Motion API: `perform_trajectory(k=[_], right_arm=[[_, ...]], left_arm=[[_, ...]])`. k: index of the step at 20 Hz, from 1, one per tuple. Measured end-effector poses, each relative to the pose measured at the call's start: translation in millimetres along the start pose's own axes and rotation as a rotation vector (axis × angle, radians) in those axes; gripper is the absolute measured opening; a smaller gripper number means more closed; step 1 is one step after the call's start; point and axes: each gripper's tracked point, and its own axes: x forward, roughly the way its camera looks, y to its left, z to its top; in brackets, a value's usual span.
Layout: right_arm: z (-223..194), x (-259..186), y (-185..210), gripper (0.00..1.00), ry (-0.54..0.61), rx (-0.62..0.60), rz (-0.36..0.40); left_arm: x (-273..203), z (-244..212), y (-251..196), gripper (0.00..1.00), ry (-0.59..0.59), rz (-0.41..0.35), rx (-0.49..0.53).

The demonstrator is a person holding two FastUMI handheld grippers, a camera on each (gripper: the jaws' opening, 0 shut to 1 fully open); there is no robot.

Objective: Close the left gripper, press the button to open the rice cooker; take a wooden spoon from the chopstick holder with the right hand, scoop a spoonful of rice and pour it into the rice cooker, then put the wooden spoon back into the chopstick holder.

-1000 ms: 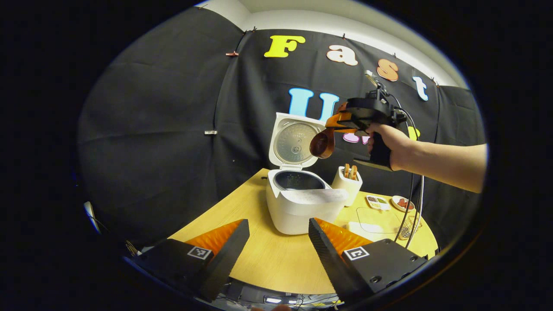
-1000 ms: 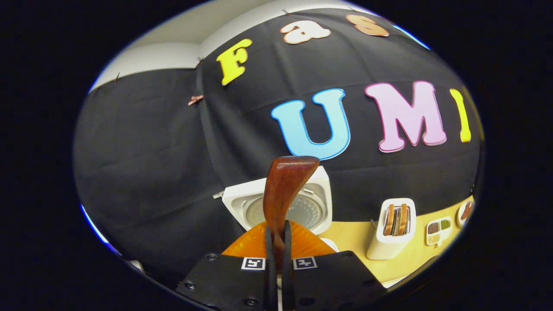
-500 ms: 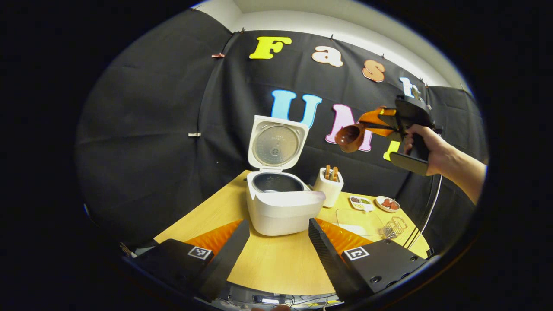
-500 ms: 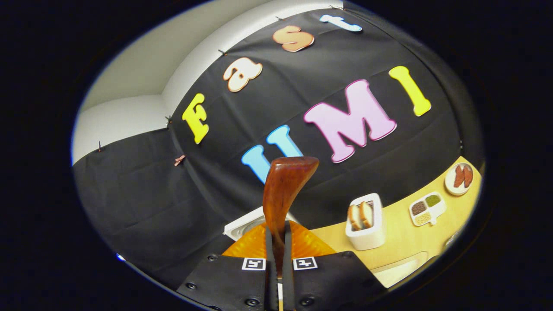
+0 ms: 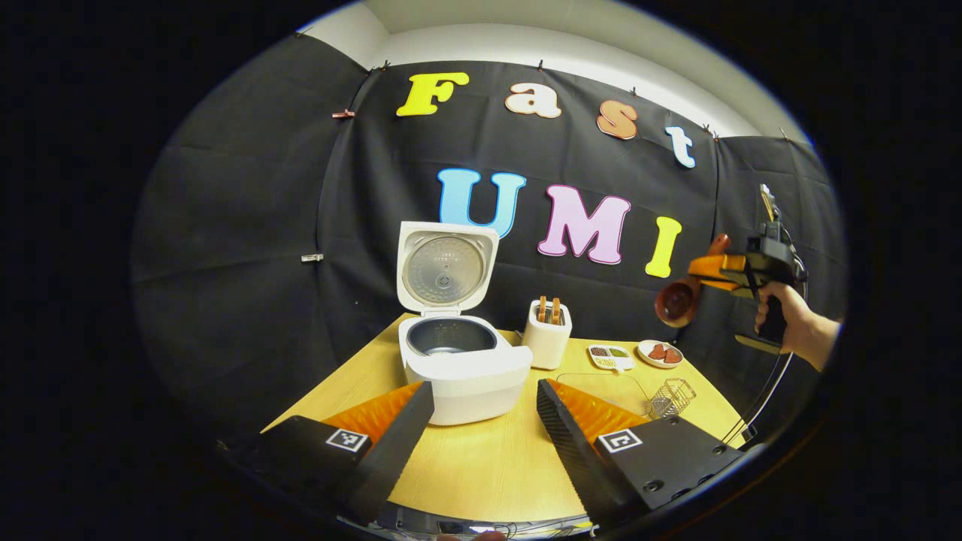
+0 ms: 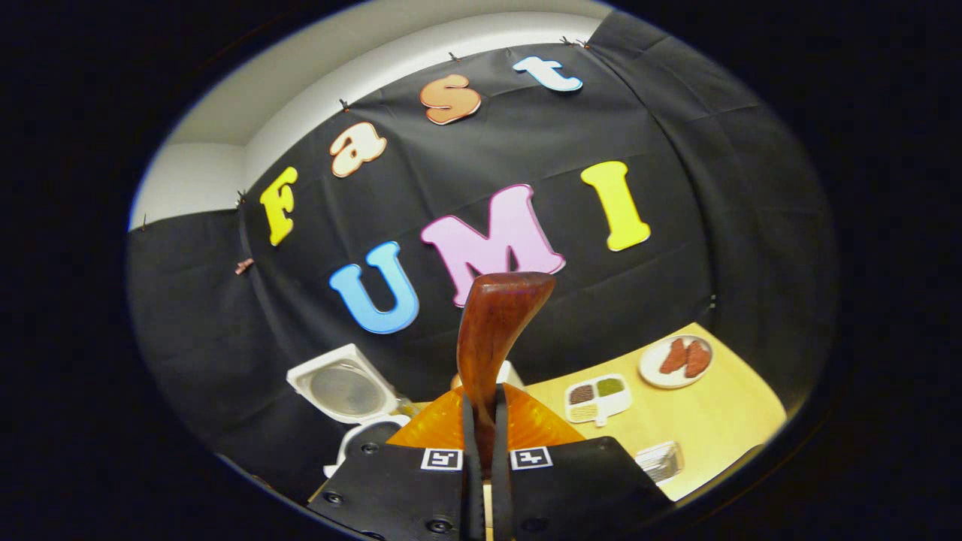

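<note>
Wooden spoon (image 5: 679, 300) aloft at the right edge of the left gripper view, handle pinched between the tightly closed fingers of the right gripper (image 5: 705, 272), bowl turned toward the camera and seemingly empty. Same spoon (image 6: 492, 330) rising from the centre bottom of the right gripper view, clamped low on the handle, bowl tipped forward at the top.

Rice cooker (image 5: 466, 368) at centre frame, lid up, inner pot exposed, contents too dark to judge. Chopstick holder (image 5: 547, 342) just beside the cooker, to its right in the frame, two wooden handles poking out. Further right on the table (image 5: 481, 466), a sectioned dish (image 5: 609, 355), a small plate (image 5: 660, 353) and a wire basket (image 5: 671, 397).

Left gripper (image 5: 485, 387) at the bottom of its own view, fingers spread wide, holding nothing, well back from the cooker.

Step in hand, by the look of it: carrying the spoon, well apart from both cooker and holder. Best done with the firm pinch kept on the handle, the bowl level while loaded, and a slow descent from above to avoid knocking the holder or the raised lid.
</note>
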Motion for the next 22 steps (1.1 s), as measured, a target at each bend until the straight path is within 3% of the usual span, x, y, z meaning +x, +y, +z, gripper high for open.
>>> perform_trajectory(k=[5,8,14,22], right_arm=[[-27,-3,-99,0.08,0.057,-0.07,-0.138],[-55,3,-136,0.08,0.114,-0.105,-0.166],[-116,20,-177,0.08,0.233,-0.073,-0.178],[-175,33,-208,0.1,0.329,0.066,-0.174]], left_arm=[[9,9,-21,0.95,-0.011,0.015,0.017],[12,16,-31,0.95,-0.017,0.039,0.012],[15,27,-52,0.95,-0.015,0.096,0.033],[16,41,-76,0.95,-0.01,0.168,0.052]])
